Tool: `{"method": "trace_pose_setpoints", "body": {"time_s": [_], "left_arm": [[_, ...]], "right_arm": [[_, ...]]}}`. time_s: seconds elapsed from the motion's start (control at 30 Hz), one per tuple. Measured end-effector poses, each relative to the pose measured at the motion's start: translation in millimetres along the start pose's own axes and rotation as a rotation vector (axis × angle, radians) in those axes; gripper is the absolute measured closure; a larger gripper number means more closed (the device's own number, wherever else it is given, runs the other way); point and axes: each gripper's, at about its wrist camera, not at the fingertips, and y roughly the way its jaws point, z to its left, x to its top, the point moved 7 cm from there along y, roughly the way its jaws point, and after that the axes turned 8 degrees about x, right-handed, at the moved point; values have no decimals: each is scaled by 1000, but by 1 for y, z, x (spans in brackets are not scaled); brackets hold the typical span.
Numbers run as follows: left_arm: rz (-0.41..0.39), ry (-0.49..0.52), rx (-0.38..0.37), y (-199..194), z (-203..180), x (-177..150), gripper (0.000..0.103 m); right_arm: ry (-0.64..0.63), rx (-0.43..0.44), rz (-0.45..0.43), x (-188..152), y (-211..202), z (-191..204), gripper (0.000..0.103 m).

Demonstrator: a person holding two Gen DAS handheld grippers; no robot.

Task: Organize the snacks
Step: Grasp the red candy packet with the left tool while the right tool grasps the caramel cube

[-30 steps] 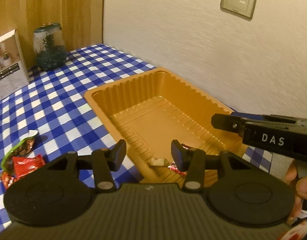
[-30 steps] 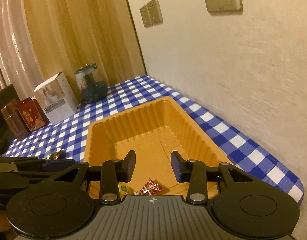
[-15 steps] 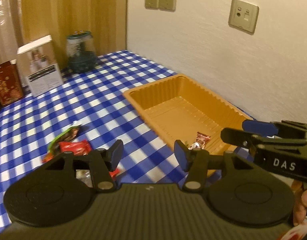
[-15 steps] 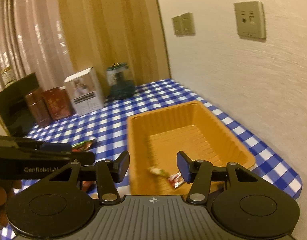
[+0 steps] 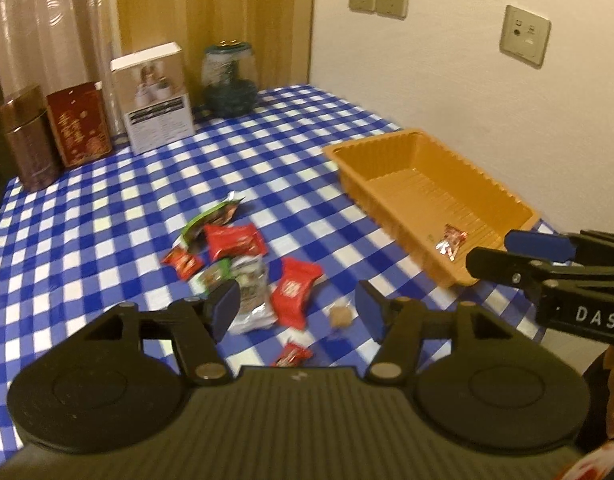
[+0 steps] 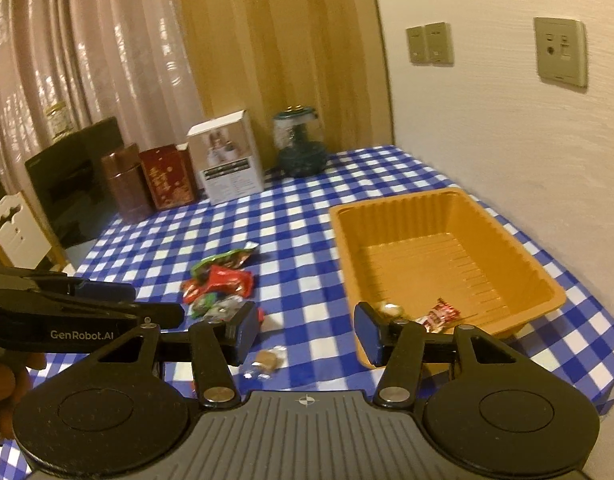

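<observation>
An orange plastic tray (image 5: 403,148) (image 6: 547,280) sits on the blue checked table by the wall. It holds a red candy (image 5: 451,240) (image 6: 441,314) and a pale wrapped candy (image 6: 391,309). A pile of snack packets (image 5: 235,240) (image 6: 223,280) lies left of the tray, with a red packet (image 5: 293,296) nearer me. A small brown sweet (image 5: 341,315) (image 6: 267,360) lies close in front. My left gripper (image 5: 297,310) is open and empty above the pile's near edge. My right gripper (image 6: 305,330) is open and empty above the tray's near left corner.
At the back of the table stand a white box (image 5: 155,96) (image 6: 227,156), a dark green glass jar (image 5: 229,80) (image 6: 301,142), a red tin (image 5: 81,122) and a brown canister (image 5: 27,136). The wall runs along the right. A small red candy (image 5: 291,354) lies near the front edge.
Both grippers have pulled back and up from the tray, so the snack pile and the back of the table have come into view. Both stay open and empty.
</observation>
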Motion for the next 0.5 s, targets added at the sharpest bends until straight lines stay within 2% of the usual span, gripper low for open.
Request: {"method": "trace_pose_setpoints", "body": {"time_s": [0.5], "left_arm": [[58, -35, 44, 12, 45, -36, 39]], "right_arm": [[-65, 58, 97, -36, 39, 37, 50]]}}
